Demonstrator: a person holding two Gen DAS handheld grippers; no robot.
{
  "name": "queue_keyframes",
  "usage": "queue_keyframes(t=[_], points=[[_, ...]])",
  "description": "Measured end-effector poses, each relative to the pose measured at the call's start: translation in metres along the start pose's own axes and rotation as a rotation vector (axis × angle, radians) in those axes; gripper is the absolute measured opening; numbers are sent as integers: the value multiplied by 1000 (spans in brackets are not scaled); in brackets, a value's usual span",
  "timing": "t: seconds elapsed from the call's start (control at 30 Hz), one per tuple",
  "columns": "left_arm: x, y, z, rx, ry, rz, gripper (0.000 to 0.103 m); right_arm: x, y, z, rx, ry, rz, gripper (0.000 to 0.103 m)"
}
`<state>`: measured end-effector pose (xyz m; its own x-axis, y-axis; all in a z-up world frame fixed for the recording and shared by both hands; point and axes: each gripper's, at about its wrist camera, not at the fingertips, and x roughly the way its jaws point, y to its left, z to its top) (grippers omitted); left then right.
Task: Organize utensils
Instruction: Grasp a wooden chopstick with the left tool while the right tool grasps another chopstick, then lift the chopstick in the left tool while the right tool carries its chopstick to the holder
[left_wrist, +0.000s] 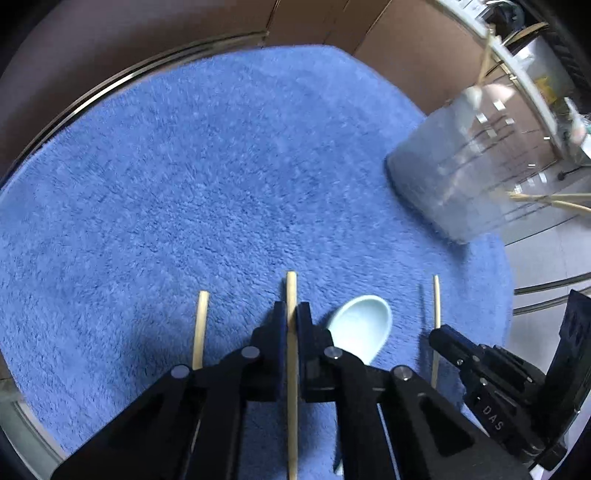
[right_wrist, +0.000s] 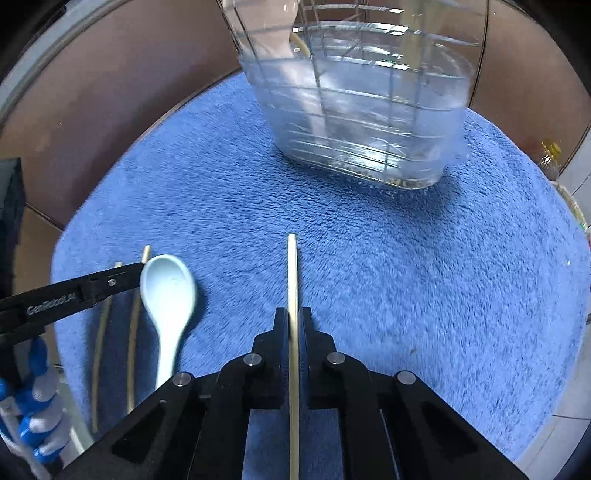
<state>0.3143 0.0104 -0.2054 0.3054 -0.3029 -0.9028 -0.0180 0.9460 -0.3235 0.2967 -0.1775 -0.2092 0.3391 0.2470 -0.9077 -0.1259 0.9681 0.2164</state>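
Left gripper (left_wrist: 291, 314) pinches one chopstick (left_wrist: 291, 295) lengthwise off the blue towel (left_wrist: 184, 184), a loose chopstick (left_wrist: 201, 328) beside it. The pale spoon (left_wrist: 364, 325) lies between. Right gripper (right_wrist: 293, 317) clamps another chopstick (right_wrist: 292, 266), likely bound for the clear holder (right_wrist: 362, 122) ahead.

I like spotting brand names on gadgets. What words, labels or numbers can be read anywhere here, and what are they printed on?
"GenRobot.AI": on the side of the left hand-held gripper, seen from the right wrist view.
"DAS": on the black body of the right hand-held gripper, seen from the left wrist view; it may be only part of a longer word.
The clear container carries ridges only, no readable text.
Nothing else is readable.
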Motion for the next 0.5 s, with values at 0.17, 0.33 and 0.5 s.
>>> queue_keyframes(t=[0.17,0.33,0.5], points=[[-43,-5,-25,65,-134,-43,5,-40,2,-16,-28,-80,80,6],[-78,-13,-47,121,-247,-77,5,-84,6,-41,-93,-190,118,6],[-109,-14,-60,155,-344,-100,5,-126,12,-67,-113,-310,144,6]])
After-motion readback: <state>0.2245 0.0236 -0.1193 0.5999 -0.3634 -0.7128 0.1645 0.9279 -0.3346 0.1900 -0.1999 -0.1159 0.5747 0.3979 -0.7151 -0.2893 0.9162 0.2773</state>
